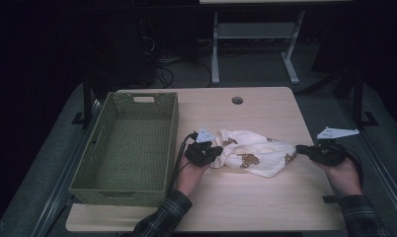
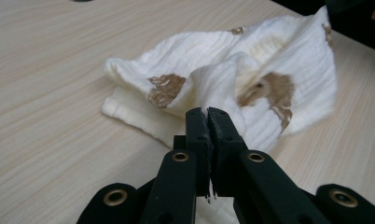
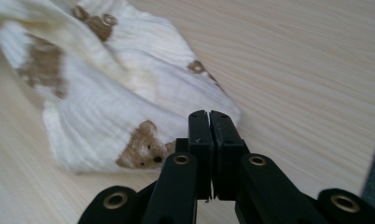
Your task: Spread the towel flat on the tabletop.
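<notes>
Lying crumpled mid-table, right of the basket (image 1: pixel 127 143): soft, light cloth (image 1: pixel 253 155); pinched in the shut left gripper (image 2: pixel 207 112); right gripper (image 3: pixel 208 114) closed, seemingly empty; best taken by corners.

Light wood table (image 1: pixel 246 197), round hole (image 1: pixel 237 100) at far edge. Green woven basket (image 1: pixel 99 182) on left side; crumpled white cloth w/ brown bears (image 1: pixel 253 153) at ctr.
</notes>
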`<state>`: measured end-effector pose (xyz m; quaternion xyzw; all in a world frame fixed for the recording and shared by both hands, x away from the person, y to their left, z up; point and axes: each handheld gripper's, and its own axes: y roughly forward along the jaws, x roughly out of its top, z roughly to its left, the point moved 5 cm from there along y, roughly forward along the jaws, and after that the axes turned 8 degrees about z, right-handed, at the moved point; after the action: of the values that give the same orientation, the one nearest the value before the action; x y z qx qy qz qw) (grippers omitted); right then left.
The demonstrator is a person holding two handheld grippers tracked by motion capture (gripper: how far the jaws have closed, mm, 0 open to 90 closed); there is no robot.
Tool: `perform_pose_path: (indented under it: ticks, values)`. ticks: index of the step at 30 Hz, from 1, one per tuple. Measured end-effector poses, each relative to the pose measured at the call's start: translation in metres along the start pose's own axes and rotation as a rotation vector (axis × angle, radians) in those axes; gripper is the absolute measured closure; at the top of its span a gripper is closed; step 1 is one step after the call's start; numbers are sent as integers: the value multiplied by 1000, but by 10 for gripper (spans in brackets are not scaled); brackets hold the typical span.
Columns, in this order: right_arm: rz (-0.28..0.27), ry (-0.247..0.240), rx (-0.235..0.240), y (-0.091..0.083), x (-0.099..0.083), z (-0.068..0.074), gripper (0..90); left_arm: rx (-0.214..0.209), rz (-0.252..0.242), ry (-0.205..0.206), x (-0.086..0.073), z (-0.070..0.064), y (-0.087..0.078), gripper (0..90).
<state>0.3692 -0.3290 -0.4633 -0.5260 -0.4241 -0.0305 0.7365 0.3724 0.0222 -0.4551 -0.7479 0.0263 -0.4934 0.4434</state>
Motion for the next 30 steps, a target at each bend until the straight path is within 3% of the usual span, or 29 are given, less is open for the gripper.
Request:
perform_pose_path:
  ticks: [3,6,12,13,16,18,20,24,28,30]
  values:
    - [11,10,-8,3,-1,-7,877,8,-2,14,4,-2,-1,871]
    - [59,-8,-34,15,-1,-10,877,16,-8,1,8,1,2,870]
    - [121,-20,-40,36,-1,-14,876,65,12,-33,10,15,16,859]
    - [132,-22,-38,42,-2,-15,865,97,39,-36,7,22,26,840]
    - [124,-5,-34,40,-1,-13,776,115,57,-56,2,25,32,757]
    - [86,-1,-23,33,2,-11,737,113,54,-53,3,24,28,692]
    - [55,-2,-12,24,5,-6,716,103,36,-43,7,18,20,653]
    - [28,-38,42,14,5,15,704,92,51,13,9,5,5,601]
    - [47,-97,90,15,2,42,695,61,71,55,3,-8,-2,584]
    - [84,-117,106,20,-1,54,696,42,85,59,-2,-12,-3,582]
